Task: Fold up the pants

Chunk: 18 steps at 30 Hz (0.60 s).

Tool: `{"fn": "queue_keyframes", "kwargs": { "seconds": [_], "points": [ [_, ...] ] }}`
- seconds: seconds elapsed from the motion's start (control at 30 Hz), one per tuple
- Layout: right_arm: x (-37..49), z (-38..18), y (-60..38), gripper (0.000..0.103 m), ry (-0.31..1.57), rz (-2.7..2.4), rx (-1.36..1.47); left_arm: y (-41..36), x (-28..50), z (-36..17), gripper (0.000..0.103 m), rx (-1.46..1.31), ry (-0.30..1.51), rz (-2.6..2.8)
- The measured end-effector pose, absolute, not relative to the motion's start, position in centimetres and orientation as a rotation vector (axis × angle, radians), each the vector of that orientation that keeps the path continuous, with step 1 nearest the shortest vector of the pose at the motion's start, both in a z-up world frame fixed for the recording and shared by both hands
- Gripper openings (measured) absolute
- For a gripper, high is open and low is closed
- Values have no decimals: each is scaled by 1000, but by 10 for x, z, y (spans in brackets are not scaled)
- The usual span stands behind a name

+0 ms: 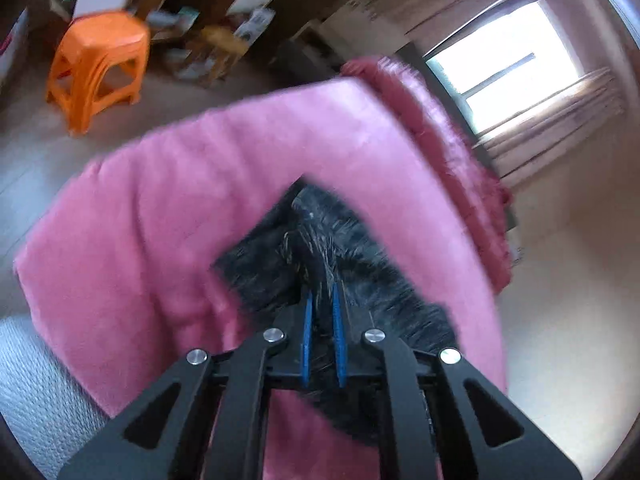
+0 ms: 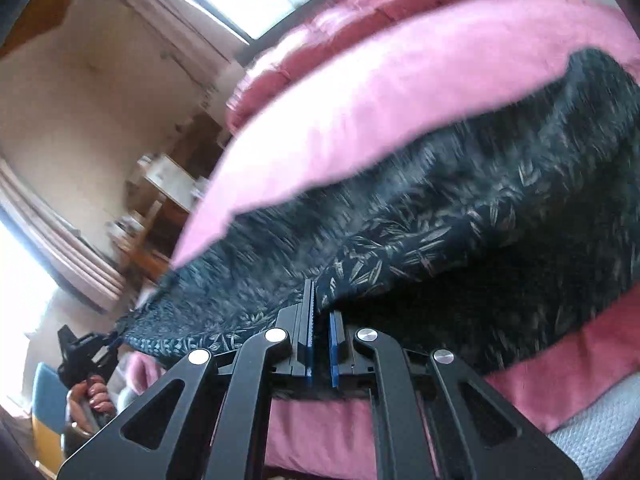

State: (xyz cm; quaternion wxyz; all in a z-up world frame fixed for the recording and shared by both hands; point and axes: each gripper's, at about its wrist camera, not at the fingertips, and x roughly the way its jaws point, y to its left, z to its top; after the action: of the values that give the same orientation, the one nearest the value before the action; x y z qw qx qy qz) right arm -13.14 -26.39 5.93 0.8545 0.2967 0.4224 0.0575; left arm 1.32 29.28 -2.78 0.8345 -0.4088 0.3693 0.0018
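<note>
Here we are looking at a pink blanket (image 1: 168,208) spread across the bed, with the dark leaf-patterned pants (image 2: 460,216) lying over it. The right gripper (image 2: 322,312) is clenching a raised fold of the pants between its fingers (image 2: 308,320). The left gripper (image 1: 322,296) is pinching the cloth at another edge, its fingers nearly together. We are finding no readable writing anywhere.

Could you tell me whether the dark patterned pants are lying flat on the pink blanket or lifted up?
Lifted. The pants hang stretched between the right tool and left tool, with the blanket behind them.
</note>
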Motion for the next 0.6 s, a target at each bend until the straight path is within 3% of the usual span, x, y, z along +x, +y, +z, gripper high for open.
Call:
{"fn": "queue_keyframes", "kwargs": {
  "seconds": [0.07,0.2,0.3,0.37,0.4,0.5,0.6],
  "points": [
    [-128,28,-270,5,979,85,713,290,17,-49,9,-884,860,27],
    [-132,20,-279,5,945,107,791,281,15,-64,17,-852,893,67],
    [-136,19,-290,5,941,116,851,281,7,-54,38,-871,822,68],
    [-141,25,-300,10,920,94,877,282,-7,-35,57,-831,714,144],
    [-143,28,-306,15,904,80,878,280,-12,-28,60,-802,676,170],
    [-150,50,-333,43,829,16,864,271,-25,0,62,-714,571,195],
    [-157,70,-371,46,760,-61,868,249,-24,15,66,-641,534,143]
  ]
}}
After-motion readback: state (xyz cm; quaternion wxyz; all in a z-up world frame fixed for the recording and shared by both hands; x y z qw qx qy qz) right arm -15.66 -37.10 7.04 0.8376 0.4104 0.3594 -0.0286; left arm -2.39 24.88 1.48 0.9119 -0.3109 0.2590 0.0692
